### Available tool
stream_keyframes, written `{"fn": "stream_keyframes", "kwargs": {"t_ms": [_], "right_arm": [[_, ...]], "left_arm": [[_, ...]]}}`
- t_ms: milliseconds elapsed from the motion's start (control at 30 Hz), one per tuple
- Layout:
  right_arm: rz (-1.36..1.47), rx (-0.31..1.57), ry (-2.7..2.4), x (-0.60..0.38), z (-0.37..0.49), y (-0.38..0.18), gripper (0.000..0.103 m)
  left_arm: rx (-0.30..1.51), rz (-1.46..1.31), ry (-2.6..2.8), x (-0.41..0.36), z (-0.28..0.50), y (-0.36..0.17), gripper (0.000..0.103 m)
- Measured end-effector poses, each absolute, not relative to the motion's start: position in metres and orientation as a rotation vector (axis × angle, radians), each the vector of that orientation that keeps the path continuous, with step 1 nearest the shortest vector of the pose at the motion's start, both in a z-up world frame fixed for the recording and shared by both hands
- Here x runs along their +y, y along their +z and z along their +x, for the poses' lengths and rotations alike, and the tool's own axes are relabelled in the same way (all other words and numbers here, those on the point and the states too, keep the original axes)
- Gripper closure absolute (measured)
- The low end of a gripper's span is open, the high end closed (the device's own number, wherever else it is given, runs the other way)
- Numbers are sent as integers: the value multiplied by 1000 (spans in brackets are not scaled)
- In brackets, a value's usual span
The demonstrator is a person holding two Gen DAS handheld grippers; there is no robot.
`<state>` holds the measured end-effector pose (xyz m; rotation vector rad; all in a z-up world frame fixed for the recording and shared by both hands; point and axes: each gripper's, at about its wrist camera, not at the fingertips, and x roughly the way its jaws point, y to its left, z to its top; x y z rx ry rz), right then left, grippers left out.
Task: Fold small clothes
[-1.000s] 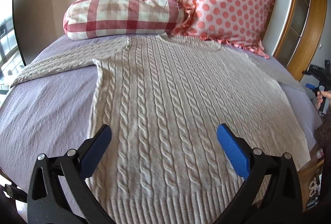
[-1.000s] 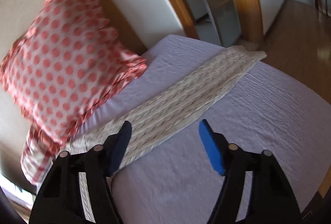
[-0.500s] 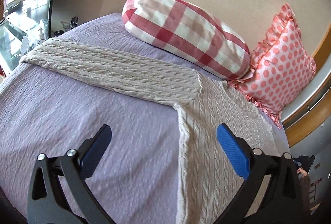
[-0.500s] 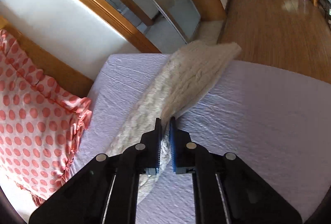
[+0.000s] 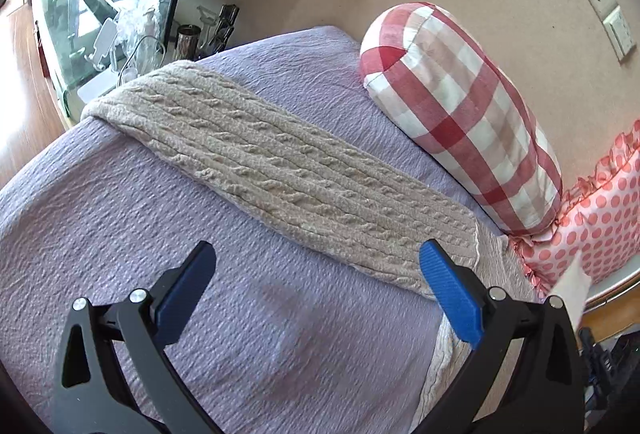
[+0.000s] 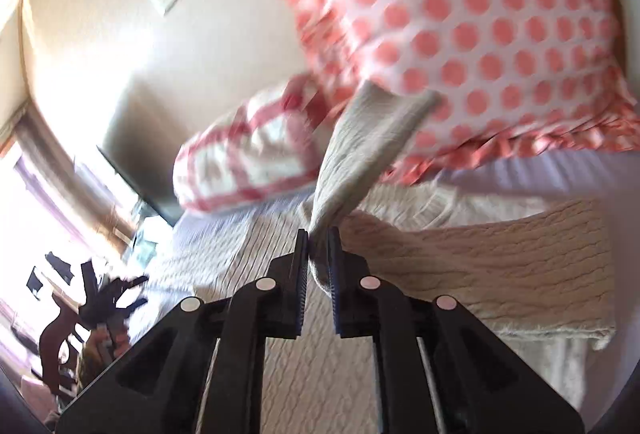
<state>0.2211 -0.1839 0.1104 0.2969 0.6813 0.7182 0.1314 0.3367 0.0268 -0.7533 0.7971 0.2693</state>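
Observation:
A beige cable-knit sweater lies flat on the bed. In the left wrist view its left sleeve (image 5: 288,169) stretches out toward the bed's left edge. My left gripper (image 5: 316,266) is open and empty, hovering above the bedspread just short of that sleeve. In the right wrist view my right gripper (image 6: 318,234) is shut on the right sleeve (image 6: 360,145), which is lifted and carried over the sweater's body (image 6: 460,258). The view is motion-blurred.
A lilac bedspread (image 5: 120,234) covers the bed. A red checked bolster (image 5: 460,113) and a pink polka-dot pillow (image 6: 480,13) lean on the wall at the head. A glass table with clutter (image 5: 100,25) stands left of the bed.
My right gripper closed on the right sleeve and swung it up and over toward the sweater's middle. My left gripper moved left, from the sweater's hem toward the left sleeve.

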Motion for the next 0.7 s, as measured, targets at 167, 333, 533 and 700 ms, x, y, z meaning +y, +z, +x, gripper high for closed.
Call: {"fn": "stream_keyframes", "kwargs": {"t_ms": [167, 333, 533, 700], "right_arm": [[300, 567, 631, -214, 196, 113, 39], [310, 566, 543, -255, 187, 101, 39], [335, 567, 493, -280, 180, 84, 36], [359, 568, 495, -292, 178, 78, 36]], "left_arm": [[775, -860, 295, 368, 132, 17, 7], [742, -925, 318, 401, 140, 14, 20], [692, -1086, 335, 446, 139, 3, 51], [737, -1048, 442, 456, 141, 5, 95]]}}
